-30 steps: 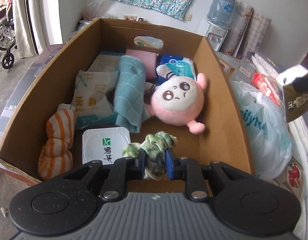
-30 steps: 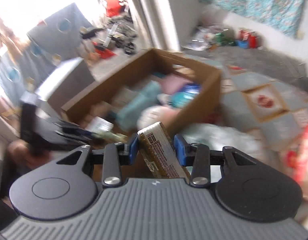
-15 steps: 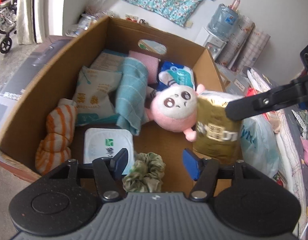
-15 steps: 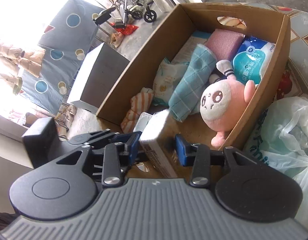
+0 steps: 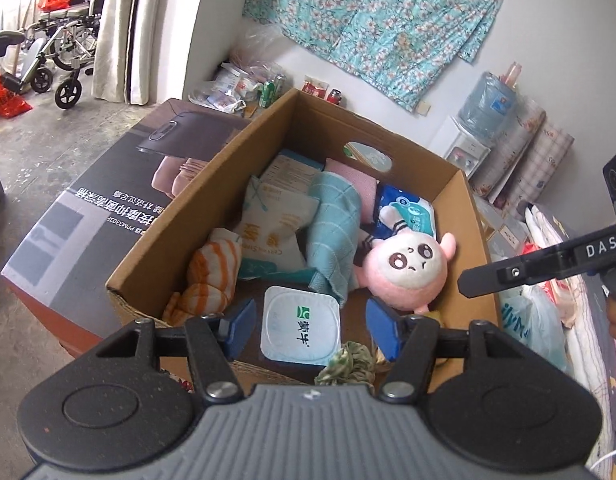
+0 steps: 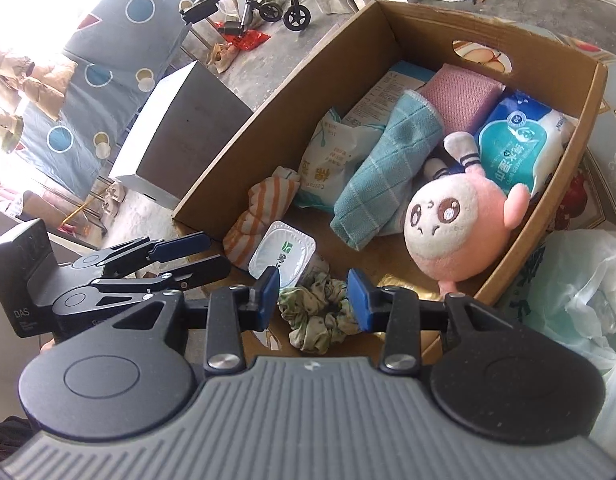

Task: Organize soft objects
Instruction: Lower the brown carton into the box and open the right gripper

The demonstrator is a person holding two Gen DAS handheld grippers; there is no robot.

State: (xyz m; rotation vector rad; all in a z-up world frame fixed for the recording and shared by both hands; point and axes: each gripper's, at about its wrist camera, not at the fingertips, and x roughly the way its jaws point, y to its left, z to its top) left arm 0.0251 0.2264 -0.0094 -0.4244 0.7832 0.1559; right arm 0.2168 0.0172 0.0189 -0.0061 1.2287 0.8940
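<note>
A cardboard box (image 5: 212, 184) (image 6: 276, 108) holds soft things: a pink plush toy (image 5: 406, 268) (image 6: 452, 216), a teal checked towel (image 5: 336, 232) (image 6: 388, 176), an orange striped cloth (image 5: 208, 276) (image 6: 264, 208), a white square pack (image 5: 302, 330) (image 6: 282, 254), a green scrunchie (image 5: 348, 364) (image 6: 320, 312) and a gold pack (image 6: 404, 282) by the near wall. My left gripper (image 5: 308, 328) is open and empty above the box's near edge. My right gripper (image 6: 314, 298) is open and empty above the scrunchie; it also shows in the left wrist view (image 5: 508, 272).
A large dark printed carton (image 5: 108, 216) lies left of the box. A white plastic bag (image 5: 532, 320) (image 6: 576, 292) sits to its right. A water dispenser (image 5: 480, 128) stands at the back wall, a wheelchair (image 5: 56, 52) by the doorway.
My left gripper let go of the green scrunchie, opened and pulled back. My right gripper brought the gold pack over the box, let it go inside and opened.
</note>
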